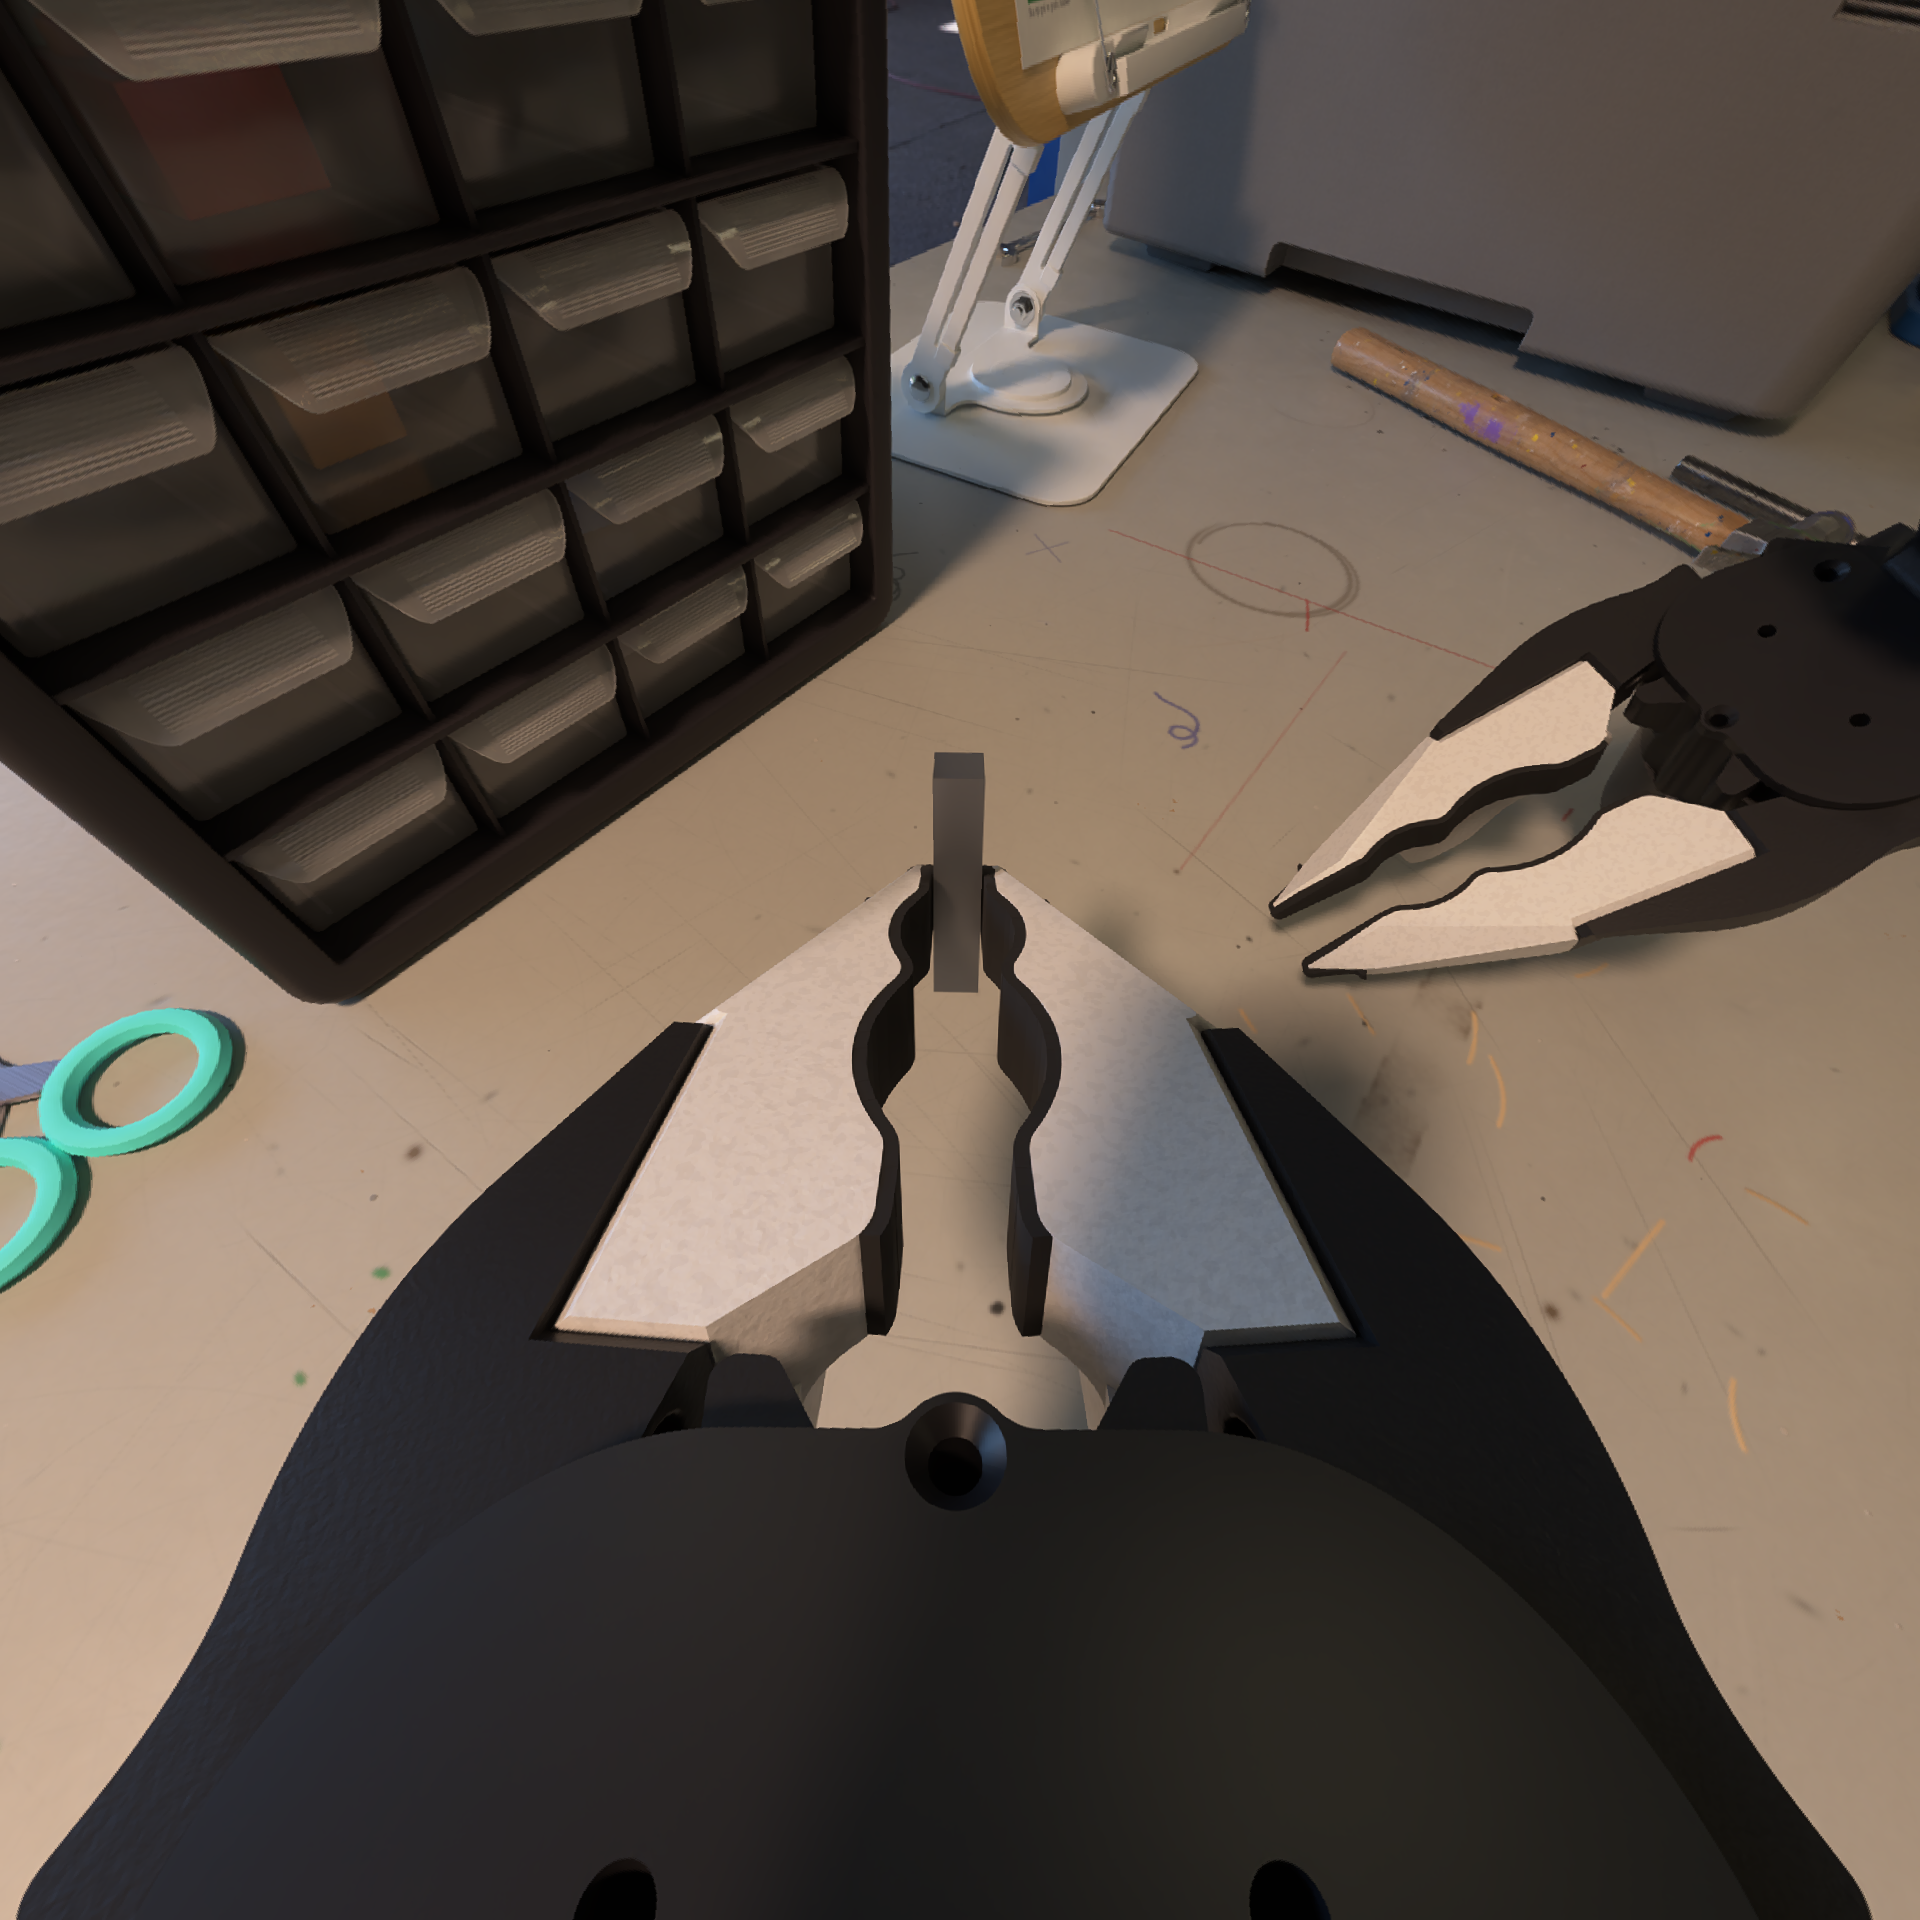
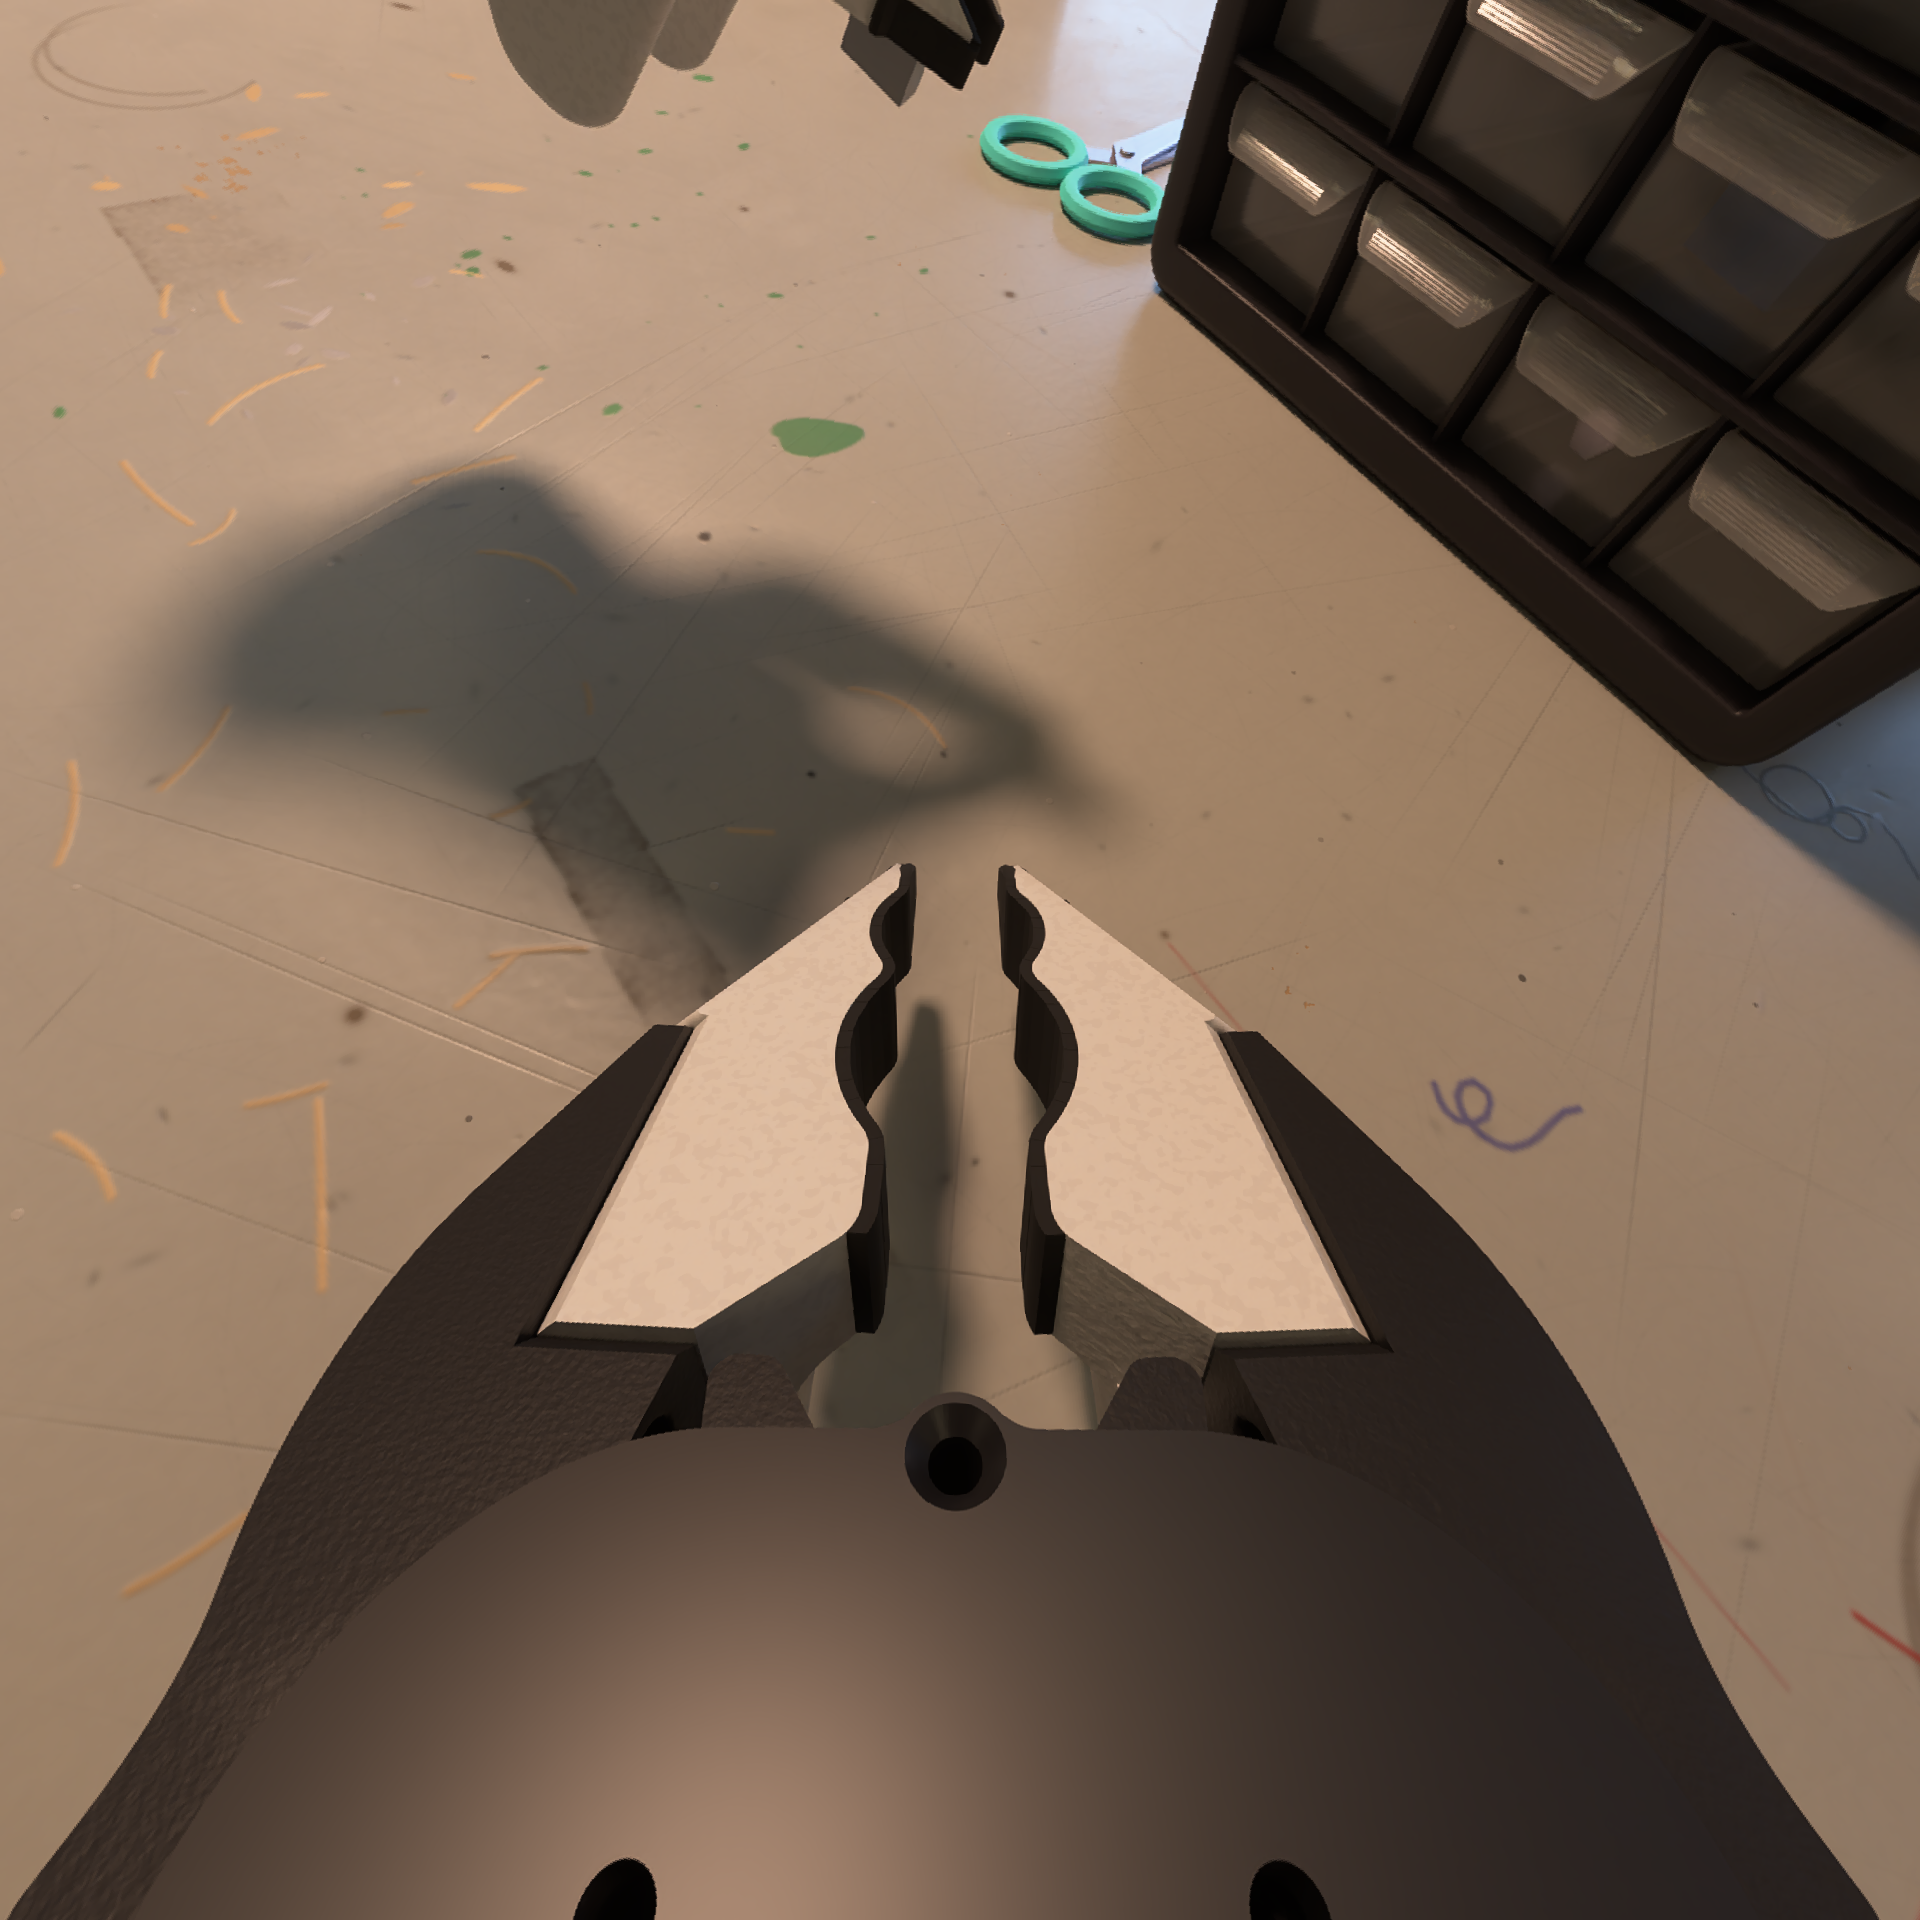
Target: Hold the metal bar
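Observation:
A short grey metal bar (image 1: 957, 831) stands upright between the tips of my left gripper (image 1: 956, 878), which is shut on it and holds it above the table. The bar's lower end shows between the fingers and its top sticks out past the tips. My right gripper (image 1: 1304, 935) shows at the right of the left wrist view, low over the table, with its jaws a little apart and empty. In the right wrist view my right gripper (image 2: 956, 878) is open with only the table under it. The left gripper's tips with the bar's end (image 2: 883, 62) show at the top edge.
A dark drawer cabinet (image 1: 436, 499) stands at the left, also in the right wrist view (image 2: 1621, 343). Teal-handled scissors (image 1: 114, 1101) (image 2: 1081, 171) lie beside it. A white lamp base (image 1: 1049, 416), a wooden-handled hammer (image 1: 1538, 436) and a grey box (image 1: 1558, 187) lie at the back.

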You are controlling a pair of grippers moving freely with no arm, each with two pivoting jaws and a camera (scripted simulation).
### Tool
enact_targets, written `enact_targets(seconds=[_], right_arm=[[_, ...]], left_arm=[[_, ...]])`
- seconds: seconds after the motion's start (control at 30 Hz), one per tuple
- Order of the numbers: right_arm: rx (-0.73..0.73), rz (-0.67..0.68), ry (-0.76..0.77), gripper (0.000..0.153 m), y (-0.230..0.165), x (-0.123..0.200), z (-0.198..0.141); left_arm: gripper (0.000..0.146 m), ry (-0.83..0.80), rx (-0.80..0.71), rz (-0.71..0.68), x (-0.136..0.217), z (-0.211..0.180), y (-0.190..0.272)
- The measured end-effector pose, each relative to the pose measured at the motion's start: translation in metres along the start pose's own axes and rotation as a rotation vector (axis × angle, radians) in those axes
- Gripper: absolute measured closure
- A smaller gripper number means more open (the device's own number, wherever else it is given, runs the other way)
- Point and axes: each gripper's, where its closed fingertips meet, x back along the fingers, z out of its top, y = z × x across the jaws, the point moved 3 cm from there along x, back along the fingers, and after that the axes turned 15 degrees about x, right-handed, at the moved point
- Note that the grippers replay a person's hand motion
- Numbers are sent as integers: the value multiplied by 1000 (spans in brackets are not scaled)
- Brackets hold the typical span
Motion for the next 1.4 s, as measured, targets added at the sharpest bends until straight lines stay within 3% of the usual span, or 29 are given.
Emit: enact_targets(seconds=[1.13, 1.4], right_arm=[[1, 12, -11, 137, -2, 0, -1], [-2, 15, -13, 137, -2, 0, -1]], left_arm=[[138, 42, 75, -45, 4, 7, 1], [138, 37, -15, 30, 2, 5, 0]])
